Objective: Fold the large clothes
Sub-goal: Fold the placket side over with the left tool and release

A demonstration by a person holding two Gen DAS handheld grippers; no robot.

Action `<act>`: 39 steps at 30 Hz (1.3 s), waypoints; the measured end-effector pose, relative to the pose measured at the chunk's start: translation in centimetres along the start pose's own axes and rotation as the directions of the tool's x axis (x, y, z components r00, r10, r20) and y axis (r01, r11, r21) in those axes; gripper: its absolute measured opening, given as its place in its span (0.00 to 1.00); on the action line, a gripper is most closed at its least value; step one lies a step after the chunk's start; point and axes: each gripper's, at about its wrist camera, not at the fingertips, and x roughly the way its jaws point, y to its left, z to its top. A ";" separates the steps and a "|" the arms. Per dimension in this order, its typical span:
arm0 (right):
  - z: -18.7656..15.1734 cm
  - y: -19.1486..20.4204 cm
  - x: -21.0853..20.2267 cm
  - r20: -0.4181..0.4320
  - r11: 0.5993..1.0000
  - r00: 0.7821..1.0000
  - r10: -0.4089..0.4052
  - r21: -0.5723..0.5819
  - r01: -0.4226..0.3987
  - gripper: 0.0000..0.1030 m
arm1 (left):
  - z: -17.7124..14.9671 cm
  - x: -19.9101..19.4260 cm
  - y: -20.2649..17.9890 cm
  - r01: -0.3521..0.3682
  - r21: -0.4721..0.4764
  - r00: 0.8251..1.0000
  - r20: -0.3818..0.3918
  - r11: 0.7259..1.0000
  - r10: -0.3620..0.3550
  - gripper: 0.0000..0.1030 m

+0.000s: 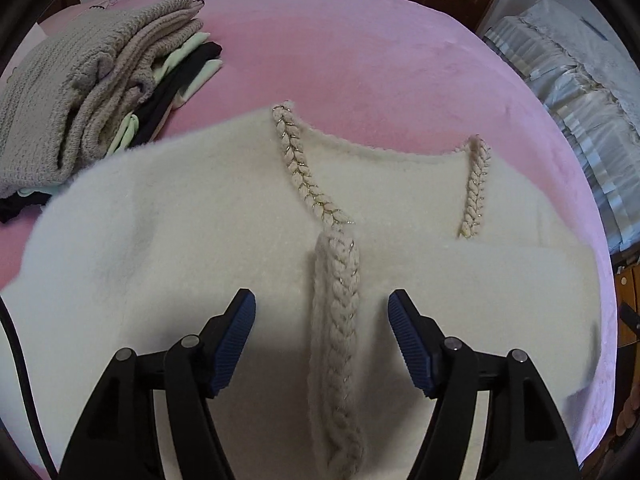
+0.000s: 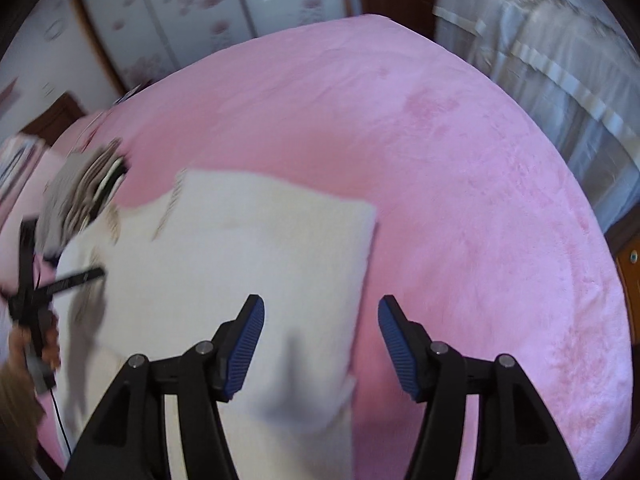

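The cream sweater [image 1: 224,216] lies flat on the pink bed [image 1: 360,60], neckline away from the cameras, its braided trim [image 1: 336,320] running down the middle. Laid out this way, its edges can be reached for a fold, I judge. The left gripper [image 1: 322,312] hovers over the sweater with its jaws apart, straddling the trim without pressing it. The right gripper [image 2: 321,320] hangs above the sweater's right edge, jaws also apart and holding nothing; that edge runs between them, one jaw over cloth and the other over bare bed. A stack of folded clothes [image 1: 100,80] sits to the sweater's far left, touching its shoulder, so room is tight there. To the sweater's right and beyond the neckline the bed is open, the easier side for moving
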 end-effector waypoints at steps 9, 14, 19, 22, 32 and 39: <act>3.0 -3.0 9.1 -0.098 0.984 0.994 0.037 0.175 -0.019 0.53 | 0.6 0.6 -1.8 0.019 0.009 1.000 0.023 1.000 -0.019 0.12; 3.2 0.3 7.4 0.034 0.998 0.998 -0.060 -0.001 0.060 0.13 | -0.6 -2.5 -3.4 -0.048 0.052 0.978 0.208 0.997 0.036 0.11; 2.5 1.1 10.6 -0.028 0.978 0.981 -0.193 -0.084 0.190 0.20 | -1.6 0.9 -2.8 -0.111 0.042 0.986 0.133 0.993 0.105 0.12; 3.1 1.5 8.0 -0.019 0.976 0.977 -0.210 -0.052 0.209 0.27 | -1.2 -0.4 -3.5 -0.129 0.051 0.985 0.121 0.990 0.122 0.22; -4.6 11.4 0.8 0.111 0.973 0.994 -0.012 -0.227 0.037 0.28 | -5.4 -6.8 -5.6 -0.015 0.000 0.980 0.200 1.000 0.015 0.31; -9.7 12.7 4.4 0.080 0.946 0.988 -0.132 -0.289 0.150 0.19 | -8.0 -2.4 -4.2 -0.062 -0.091 0.988 0.137 0.994 0.074 0.25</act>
